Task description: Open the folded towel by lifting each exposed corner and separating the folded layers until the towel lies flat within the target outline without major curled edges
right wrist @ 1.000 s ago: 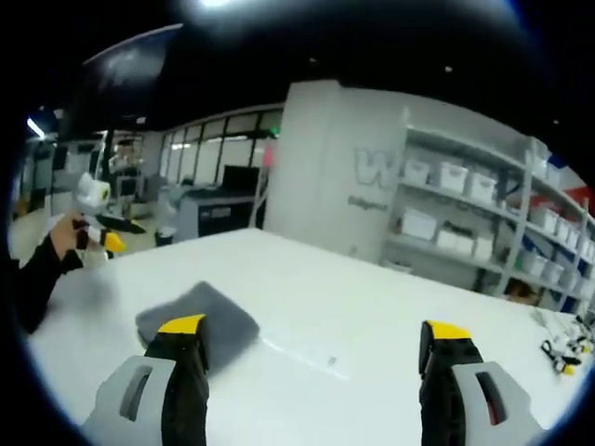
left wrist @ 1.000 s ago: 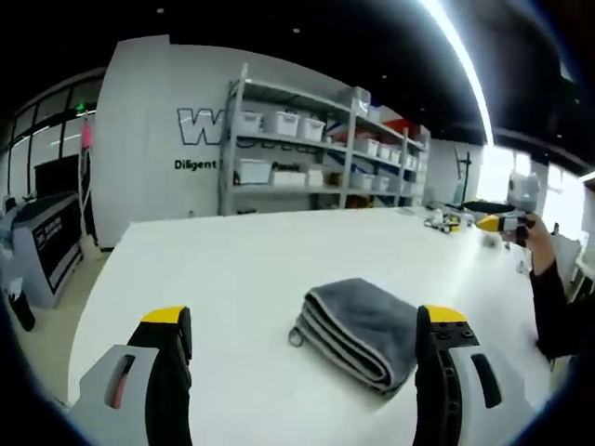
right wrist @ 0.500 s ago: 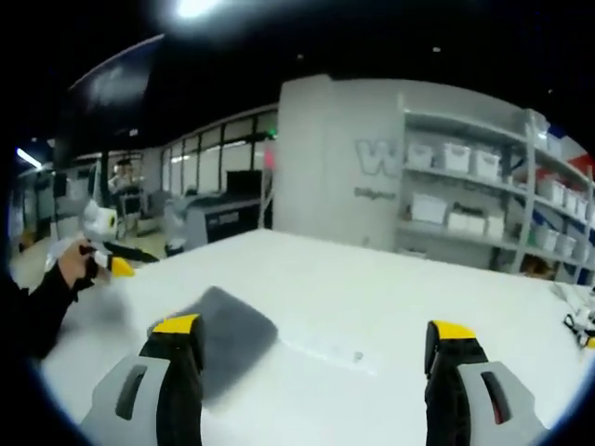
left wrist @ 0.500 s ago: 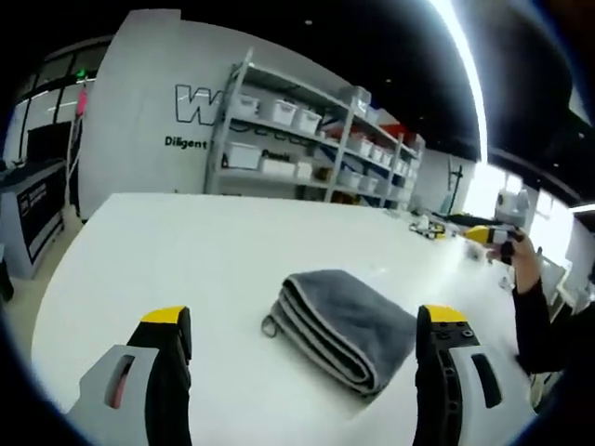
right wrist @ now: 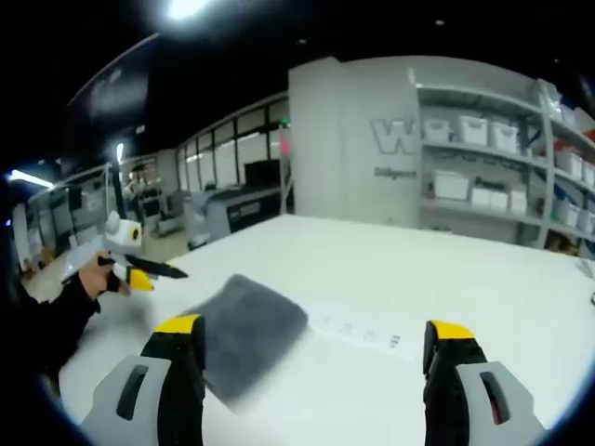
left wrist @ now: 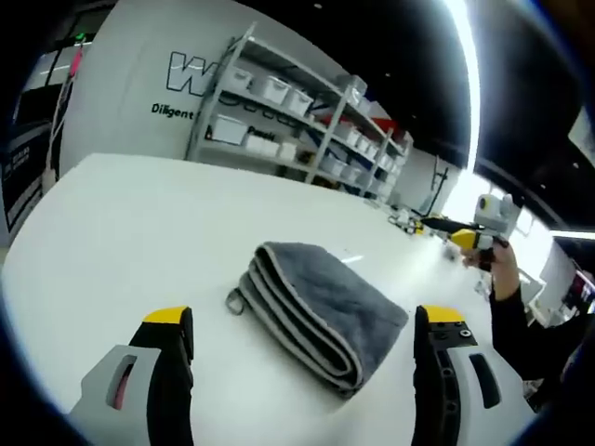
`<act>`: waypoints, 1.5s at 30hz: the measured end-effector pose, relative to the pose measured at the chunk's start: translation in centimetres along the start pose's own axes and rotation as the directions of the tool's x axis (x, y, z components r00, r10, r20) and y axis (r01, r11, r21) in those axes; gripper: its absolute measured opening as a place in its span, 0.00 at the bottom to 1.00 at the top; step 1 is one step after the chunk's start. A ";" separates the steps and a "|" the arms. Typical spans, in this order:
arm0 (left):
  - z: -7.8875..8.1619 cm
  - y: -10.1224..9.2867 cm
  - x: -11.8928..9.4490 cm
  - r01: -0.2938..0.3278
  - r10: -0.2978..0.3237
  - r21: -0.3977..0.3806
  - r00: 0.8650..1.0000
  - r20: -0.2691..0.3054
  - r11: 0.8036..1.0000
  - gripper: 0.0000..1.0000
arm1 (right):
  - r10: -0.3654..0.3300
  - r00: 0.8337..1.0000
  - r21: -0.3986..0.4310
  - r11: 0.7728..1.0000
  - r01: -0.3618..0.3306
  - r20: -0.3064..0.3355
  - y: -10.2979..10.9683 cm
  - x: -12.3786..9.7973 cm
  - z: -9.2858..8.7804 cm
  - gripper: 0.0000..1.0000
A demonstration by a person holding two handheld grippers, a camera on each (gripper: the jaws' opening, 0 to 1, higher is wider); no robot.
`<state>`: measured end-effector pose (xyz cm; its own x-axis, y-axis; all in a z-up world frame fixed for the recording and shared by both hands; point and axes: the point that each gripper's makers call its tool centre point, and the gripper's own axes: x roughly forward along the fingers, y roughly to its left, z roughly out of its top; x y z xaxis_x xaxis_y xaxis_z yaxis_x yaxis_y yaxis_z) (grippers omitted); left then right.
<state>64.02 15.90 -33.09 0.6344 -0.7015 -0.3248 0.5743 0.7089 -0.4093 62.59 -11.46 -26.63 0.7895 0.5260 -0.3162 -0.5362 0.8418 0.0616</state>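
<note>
Left claw (left wrist: 296,344), jaws apart and empty, hovers just short of a grey towel (left wrist: 321,307), folded in thick layers on the white tabletop (left wrist: 139,223). Right claw (right wrist: 316,358), also apart and empty, has the towel (right wrist: 246,330) by its left jaw. Pinching several layers together would likely lift the whole bundle unopened. Bins (left wrist: 228,130) sit on distant shelves, contents unclear.

Right gripper (right wrist: 311,348) hovers with jaws spread wide over the white table (right wrist: 446,279); grey folded towel (right wrist: 249,331) at eleven o'clock, left gripper (right wrist: 139,271) at nine.
</note>
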 end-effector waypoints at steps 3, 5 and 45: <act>-0.5 0.4 0.5 0.005 -0.005 -0.021 1.000 -0.008 1.000 0.96 | 0.006 1.000 -0.008 1.000 -0.006 -0.021 0.6 0.7 -0.9 0.98; -1.1 0.6 0.7 -0.004 0.004 -0.015 1.000 -0.024 1.000 0.95 | 0.012 0.999 -0.010 1.000 -0.012 -0.038 0.7 1.0 -1.2 0.98; -5.3 -1.6 2.6 0.049 -0.062 -0.184 0.996 -0.068 0.982 0.65 | 0.286 0.956 0.337 0.907 -0.252 -0.056 4.7 6.3 -4.0 0.82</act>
<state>62.03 12.49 -37.78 0.5609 -0.7475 -0.3559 0.4996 0.6484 -0.5745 63.83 -4.70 -32.14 0.5848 0.7375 -0.3379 -0.5844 0.6719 0.4550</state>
